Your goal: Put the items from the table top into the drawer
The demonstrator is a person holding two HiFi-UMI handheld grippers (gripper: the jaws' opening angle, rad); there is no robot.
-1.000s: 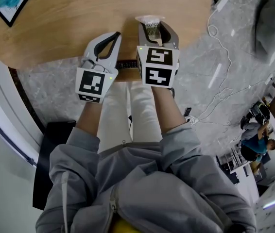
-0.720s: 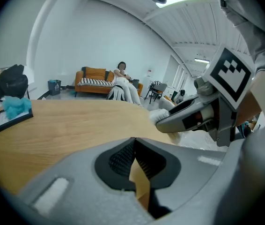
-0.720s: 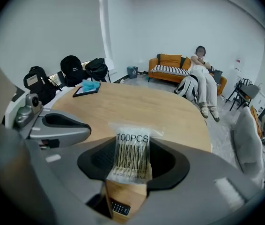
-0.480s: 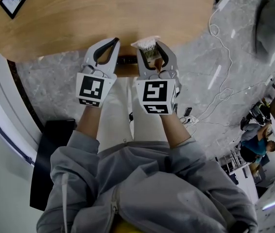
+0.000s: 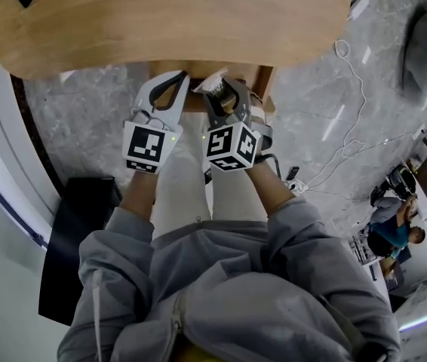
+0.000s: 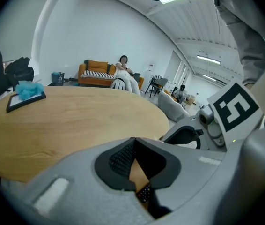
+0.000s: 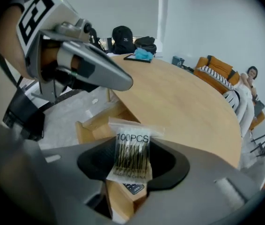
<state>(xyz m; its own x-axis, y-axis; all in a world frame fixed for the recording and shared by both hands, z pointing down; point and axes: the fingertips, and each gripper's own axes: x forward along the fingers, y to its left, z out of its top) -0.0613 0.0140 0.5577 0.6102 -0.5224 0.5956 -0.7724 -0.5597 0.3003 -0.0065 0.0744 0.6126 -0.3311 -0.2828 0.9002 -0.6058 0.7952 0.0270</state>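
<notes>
My right gripper (image 5: 219, 95) (image 7: 132, 165) is shut on a small clear bag (image 5: 213, 84) (image 7: 132, 156) printed "100PCS" and filled with thin dark sticks. It hangs tilted over the open wooden drawer (image 5: 263, 81) (image 7: 97, 125) under the round wooden table's (image 5: 168, 21) near edge. A dark keyed item (image 7: 133, 188) (image 6: 144, 193) lies in the drawer. My left gripper (image 5: 174, 78) (image 6: 133, 142) sits beside the right one at the drawer front, shut with nothing between its tips.
A black tray with a blue bundle (image 6: 28, 90) (image 7: 142, 54) lies on the far side of the table. Black bags (image 7: 125, 35) stand beyond it. White cables (image 5: 349, 74) run over the floor at right, and a black object (image 5: 78, 240) sits at left.
Both grippers have drawn back from above the table top to the drawer under its edge. The right one has rolled and lowered with the bag still in it.
</notes>
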